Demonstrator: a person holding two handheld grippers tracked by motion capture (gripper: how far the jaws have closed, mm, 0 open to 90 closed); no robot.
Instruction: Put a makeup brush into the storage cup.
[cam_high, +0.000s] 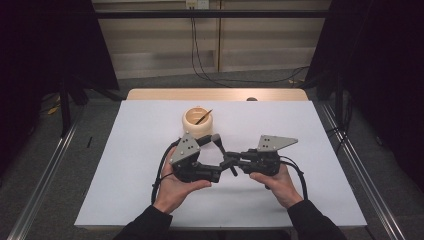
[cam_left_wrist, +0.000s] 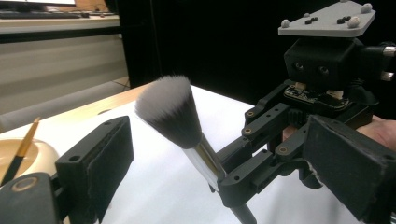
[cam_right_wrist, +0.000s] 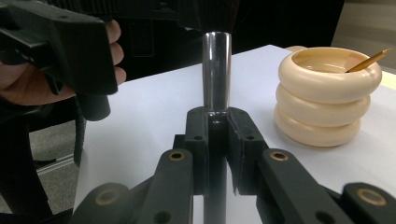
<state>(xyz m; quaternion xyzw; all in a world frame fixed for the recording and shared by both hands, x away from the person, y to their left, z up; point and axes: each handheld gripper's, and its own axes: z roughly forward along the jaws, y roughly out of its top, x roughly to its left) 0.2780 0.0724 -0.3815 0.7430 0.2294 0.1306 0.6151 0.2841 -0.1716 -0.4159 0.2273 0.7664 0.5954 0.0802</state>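
My right gripper (cam_right_wrist: 217, 121) is shut on the metal handle of a makeup brush (cam_right_wrist: 216, 70), which stands up from its jaws. The brush's fluffy grey-and-white head (cam_left_wrist: 166, 109) sits between the wide-apart jaws of my left gripper (cam_left_wrist: 224, 161), and neither pad (cam_left_wrist: 100, 158) touches it, so that gripper is open. From above, the two grippers face each other over the middle of the white table, left gripper (cam_high: 212, 157) and right gripper (cam_high: 231, 161), with the brush (cam_high: 220, 145) slanting between them.
A cream ringed cup (cam_high: 197, 122) stands just behind the grippers and holds a thin wooden-handled brush (cam_right_wrist: 366, 60). A white sheet (cam_high: 150, 190) covers the table, with a wooden edge (cam_high: 215, 94) at the back. Metal rails and dark curtains flank the table.
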